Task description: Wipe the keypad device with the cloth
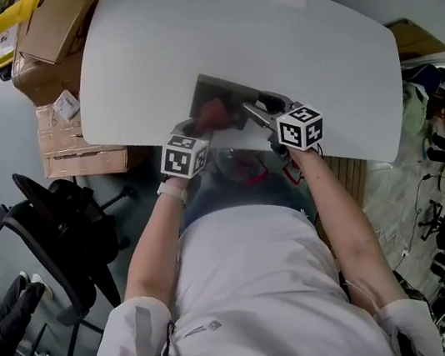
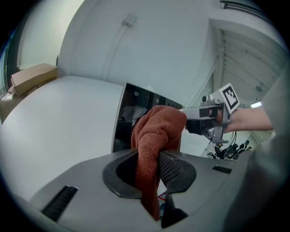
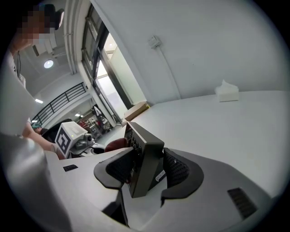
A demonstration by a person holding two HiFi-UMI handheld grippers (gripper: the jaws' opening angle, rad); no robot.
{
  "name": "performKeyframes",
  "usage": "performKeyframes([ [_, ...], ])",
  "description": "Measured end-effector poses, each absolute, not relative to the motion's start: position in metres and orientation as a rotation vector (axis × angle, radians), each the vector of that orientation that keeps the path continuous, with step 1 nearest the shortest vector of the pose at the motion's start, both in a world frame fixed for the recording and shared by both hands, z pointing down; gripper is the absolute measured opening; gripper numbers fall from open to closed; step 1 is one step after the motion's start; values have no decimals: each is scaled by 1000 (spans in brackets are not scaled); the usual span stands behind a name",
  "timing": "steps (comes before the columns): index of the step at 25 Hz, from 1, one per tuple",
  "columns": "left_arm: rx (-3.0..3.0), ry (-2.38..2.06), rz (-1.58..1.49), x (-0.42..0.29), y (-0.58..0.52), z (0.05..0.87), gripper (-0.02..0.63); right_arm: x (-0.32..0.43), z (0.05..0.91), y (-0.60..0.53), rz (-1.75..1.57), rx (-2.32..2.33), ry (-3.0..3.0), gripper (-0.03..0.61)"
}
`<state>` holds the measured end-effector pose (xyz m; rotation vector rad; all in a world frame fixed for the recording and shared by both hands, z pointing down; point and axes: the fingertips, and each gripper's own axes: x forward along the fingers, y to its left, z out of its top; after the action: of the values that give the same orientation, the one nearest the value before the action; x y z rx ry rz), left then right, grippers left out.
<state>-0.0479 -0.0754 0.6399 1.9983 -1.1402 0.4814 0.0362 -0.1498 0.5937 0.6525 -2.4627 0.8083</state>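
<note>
**While cloth (image 2: 156,131) faces keypad device (image 3: 146,154), both grippers grip**

At the white table's (image 1: 183,44) near edge, the right gripper (image 3: 147,170) clamps the tilted keypad device, its keys seen only edge-on. The left gripper (image 2: 149,172) pinches the rust cloth before its face, contact unclear. Cardboard boxes (image 1: 56,40) beside the left edge keep their contents unseen.

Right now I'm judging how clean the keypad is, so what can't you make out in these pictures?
Labels and dirt on the keys of the keypad device: right gripper view sees them edge-on; head view too small and blurred.
Much of its key face: left gripper view, behind the cloth held in the left gripper.
Whether the cloth touches the keys: no view shows it.
</note>
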Motion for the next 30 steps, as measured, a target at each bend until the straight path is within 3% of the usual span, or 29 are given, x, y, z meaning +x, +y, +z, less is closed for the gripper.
performKeyframes([
  [5, 1988, -1106, 624, -52, -59, 659, 86, 36, 594, -150, 808, 678, -2482, 215],
  [18, 2104, -1252, 433, -86, -112, 577, 86, 36, 595, -150, 769, 701, -2472, 215],
  [30, 2046, -1280, 402, -91, -126, 601, 86, 37, 598, -148, 766, 740, -2434, 212],
])
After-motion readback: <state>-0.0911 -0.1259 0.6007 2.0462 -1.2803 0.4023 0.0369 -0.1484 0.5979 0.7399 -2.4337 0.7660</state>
